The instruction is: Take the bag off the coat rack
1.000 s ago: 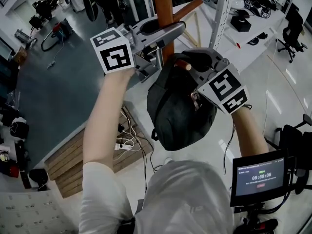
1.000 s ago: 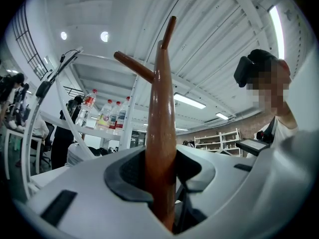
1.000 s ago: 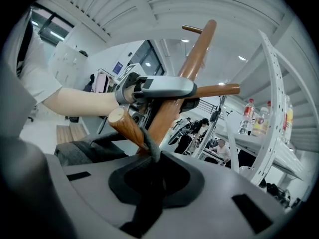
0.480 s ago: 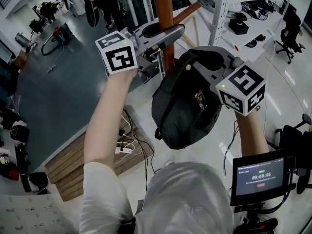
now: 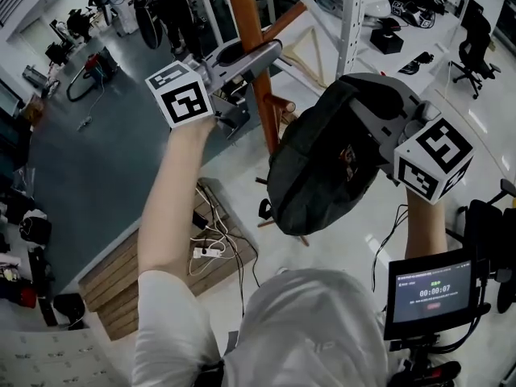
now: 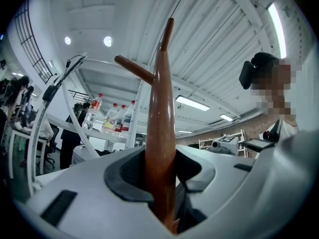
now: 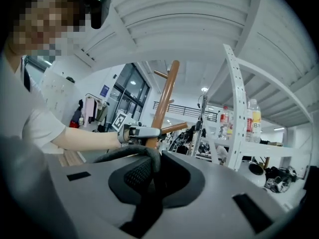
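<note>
The brown wooden coat rack pole (image 5: 246,18) rises at the top centre of the head view. My left gripper (image 5: 266,55) is shut on it, and in the left gripper view the pole (image 6: 160,148) is pinched between the pads of the left gripper (image 6: 160,198). The dark grey bag (image 5: 318,176) hangs to the right of the pole, clear of the short pegs (image 5: 280,103). My right gripper (image 5: 367,95) holds it by the top. In the right gripper view the right gripper (image 7: 149,193) is shut on the bag's black strap (image 7: 144,156), with the pole (image 7: 163,101) beyond it.
A white shelving frame (image 5: 348,22) stands just right of the rack, with bottles (image 7: 251,116) on a shelf. Below lie a wooden platform (image 5: 121,272) and a power strip with cables (image 5: 211,248). A small screen (image 5: 431,293) sits at lower right, an office chair (image 5: 472,47) far right.
My right gripper has carried the bag to the right and away from the pole, off the peg it hung against. My left gripper has stayed clamped on the pole.
</note>
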`<state>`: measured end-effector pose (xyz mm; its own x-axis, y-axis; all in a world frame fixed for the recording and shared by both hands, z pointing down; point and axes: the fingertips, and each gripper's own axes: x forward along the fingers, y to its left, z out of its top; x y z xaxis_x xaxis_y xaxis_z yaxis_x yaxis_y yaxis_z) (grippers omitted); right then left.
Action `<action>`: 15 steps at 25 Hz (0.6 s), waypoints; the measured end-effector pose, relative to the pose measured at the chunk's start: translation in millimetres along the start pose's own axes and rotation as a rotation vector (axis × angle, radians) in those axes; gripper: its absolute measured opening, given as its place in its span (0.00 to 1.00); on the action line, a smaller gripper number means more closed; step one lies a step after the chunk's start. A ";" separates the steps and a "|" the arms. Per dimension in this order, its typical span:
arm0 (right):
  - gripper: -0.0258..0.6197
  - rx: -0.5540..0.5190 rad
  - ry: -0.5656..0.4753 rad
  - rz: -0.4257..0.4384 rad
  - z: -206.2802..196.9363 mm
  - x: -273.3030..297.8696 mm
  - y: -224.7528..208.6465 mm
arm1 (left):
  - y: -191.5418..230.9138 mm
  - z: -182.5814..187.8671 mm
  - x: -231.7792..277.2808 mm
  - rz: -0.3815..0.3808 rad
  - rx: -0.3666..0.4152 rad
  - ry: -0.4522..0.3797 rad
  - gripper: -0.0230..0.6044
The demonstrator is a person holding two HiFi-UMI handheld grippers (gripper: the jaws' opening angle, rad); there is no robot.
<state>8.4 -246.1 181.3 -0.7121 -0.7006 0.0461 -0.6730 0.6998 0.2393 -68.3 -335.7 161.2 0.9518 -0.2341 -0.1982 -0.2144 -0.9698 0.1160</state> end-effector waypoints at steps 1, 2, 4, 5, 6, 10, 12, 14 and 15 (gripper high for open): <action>0.10 0.001 -0.001 -0.019 0.4 -5.8 -4.1 | 0.5 -0.2 -0.2 0.003 0.002 0.002 0.26; 0.10 0.004 -0.003 -0.039 0.5 -11.8 -8.7 | 1.8 -0.2 -0.6 0.012 0.004 0.002 0.26; 0.10 0.014 -0.009 -0.075 -0.2 -23.9 -17.3 | 6.2 -0.1 -2.5 0.040 0.010 -0.006 0.26; 0.10 0.016 -0.012 -0.093 -0.2 -30.1 -21.3 | 7.7 0.1 -3.4 0.054 0.013 -0.011 0.26; 0.10 0.016 -0.014 -0.113 0.4 -36.5 -25.2 | 7.8 0.4 -4.0 0.064 0.020 -0.012 0.26; 0.10 -0.006 -0.003 -0.196 5.9 -61.0 -37.4 | -0.4 -0.9 -4.3 0.098 0.114 0.040 0.26; 0.10 -0.024 0.007 -0.225 6.1 -69.7 -39.8 | -3.1 -1.1 -5.8 0.114 0.140 0.050 0.26; 0.10 -0.037 0.020 -0.251 3.7 -77.4 -44.2 | -6.0 -1.8 -7.1 0.109 0.142 0.055 0.31; 0.10 -0.040 0.026 -0.265 2.1 -81.3 -47.7 | -7.8 -2.0 -7.8 0.103 0.142 0.060 0.36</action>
<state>98.0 -222.3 164.1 -0.5060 -0.8625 0.0012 -0.8268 0.4855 0.2841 -73.5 -326.1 163.7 0.9337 -0.3321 -0.1338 -0.3361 -0.9418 -0.0072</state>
